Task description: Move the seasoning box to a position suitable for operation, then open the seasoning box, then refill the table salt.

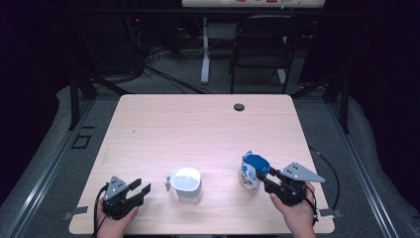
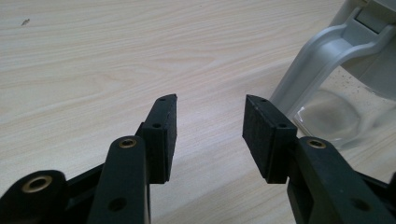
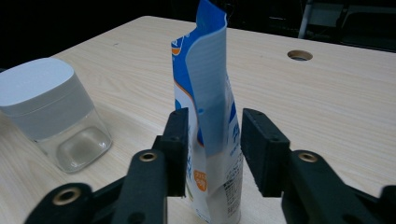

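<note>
While the left gripper point(image 1: 140, 189) rests low with jaws apart beside the jar point(image 1: 186, 184), the right gripper point(image 3: 213, 144) brackets the upright pouch point(image 3: 212, 112), jaws apart, at the table's point(image 1: 198, 124) near edge.

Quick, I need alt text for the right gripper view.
A tall blue-and-white foil pouch stands upright between the right gripper's open black jaws on a light wooden table. A clear white-lidded jar stands at left.

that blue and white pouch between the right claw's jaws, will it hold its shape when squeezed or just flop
The pouch looks like thin flexible film, with its top edge curled, so it will probably crumple rather than resist. It stands tall on a narrow base, so a sideways nudge could tip it. The right claw is open around it, not yet pressing.
</note>
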### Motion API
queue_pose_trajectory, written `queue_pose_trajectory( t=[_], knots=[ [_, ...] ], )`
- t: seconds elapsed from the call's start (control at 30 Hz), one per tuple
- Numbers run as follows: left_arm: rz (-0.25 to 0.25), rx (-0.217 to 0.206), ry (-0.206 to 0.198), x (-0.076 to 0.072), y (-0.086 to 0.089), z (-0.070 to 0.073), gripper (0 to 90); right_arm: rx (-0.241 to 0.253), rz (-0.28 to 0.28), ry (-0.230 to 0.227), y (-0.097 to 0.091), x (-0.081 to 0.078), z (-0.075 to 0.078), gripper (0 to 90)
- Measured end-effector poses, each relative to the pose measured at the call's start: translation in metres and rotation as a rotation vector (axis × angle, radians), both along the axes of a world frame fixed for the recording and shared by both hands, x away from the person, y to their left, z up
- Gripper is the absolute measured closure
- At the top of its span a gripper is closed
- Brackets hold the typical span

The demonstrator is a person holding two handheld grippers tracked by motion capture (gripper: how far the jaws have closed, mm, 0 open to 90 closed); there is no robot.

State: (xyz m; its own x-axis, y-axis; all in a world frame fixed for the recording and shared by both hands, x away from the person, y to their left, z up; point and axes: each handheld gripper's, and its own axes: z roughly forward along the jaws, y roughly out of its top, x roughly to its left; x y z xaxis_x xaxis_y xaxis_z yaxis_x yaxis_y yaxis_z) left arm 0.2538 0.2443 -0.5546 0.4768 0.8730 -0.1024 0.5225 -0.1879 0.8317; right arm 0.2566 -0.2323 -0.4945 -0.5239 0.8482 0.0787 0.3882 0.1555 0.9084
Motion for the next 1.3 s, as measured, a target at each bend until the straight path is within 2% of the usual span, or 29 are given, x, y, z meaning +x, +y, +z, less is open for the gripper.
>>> queue_pose_trajectory(
  t=[0.1, 0.23, 0.4, 0.43, 0.8, 1.03, 1.07, 1.3],
  knots=[
    [-0.001, -0.001, -0.006, 0.0, -0.001, 0.0, 55.4, -0.003, -0.008, -0.008, -0.001, -0.001, -0.006, 53.4],
    [-0.003, 0.005, -0.005, 0.0, -0.001, 0.001, 55.3, -0.008, -0.02, 0.002, -0.002, -0.002, -0.012, 50.5],
    [0.001, -0.008, -0.013, 0.001, -0.001, 0.0, 55.1, -0.019, -0.021, 0.01, -0.003, -0.004, -0.019, 49.1],
    [0.0, -0.002, -0.002, 0.001, -0.001, 0.0, 55.1, -0.022, -0.022, 0.007, -0.003, -0.004, -0.02, 48.8],
    [0.003, -0.008, -0.012, 0.001, 0.0, 0.0, 54.6, -0.019, -0.033, 0.022, 0.0, -0.007, -0.032, 44.9],
    [0.001, 0.0, -0.009, 0.0, 0.001, 0.001, 54.6, -0.027, -0.048, 0.039, 0.002, -0.004, -0.042, 43.2],
    [0.001, 0.002, -0.01, 0.0, 0.001, 0.001, 54.6, -0.04, -0.05, 0.043, 0.002, -0.004, -0.043, 43.1],
    [-0.002, -0.006, -0.017, 0.001, 0.0, 0.001, 54.6, -0.009, -0.052, 0.068, 0.001, -0.001, -0.053, 42.5]
  ],
)
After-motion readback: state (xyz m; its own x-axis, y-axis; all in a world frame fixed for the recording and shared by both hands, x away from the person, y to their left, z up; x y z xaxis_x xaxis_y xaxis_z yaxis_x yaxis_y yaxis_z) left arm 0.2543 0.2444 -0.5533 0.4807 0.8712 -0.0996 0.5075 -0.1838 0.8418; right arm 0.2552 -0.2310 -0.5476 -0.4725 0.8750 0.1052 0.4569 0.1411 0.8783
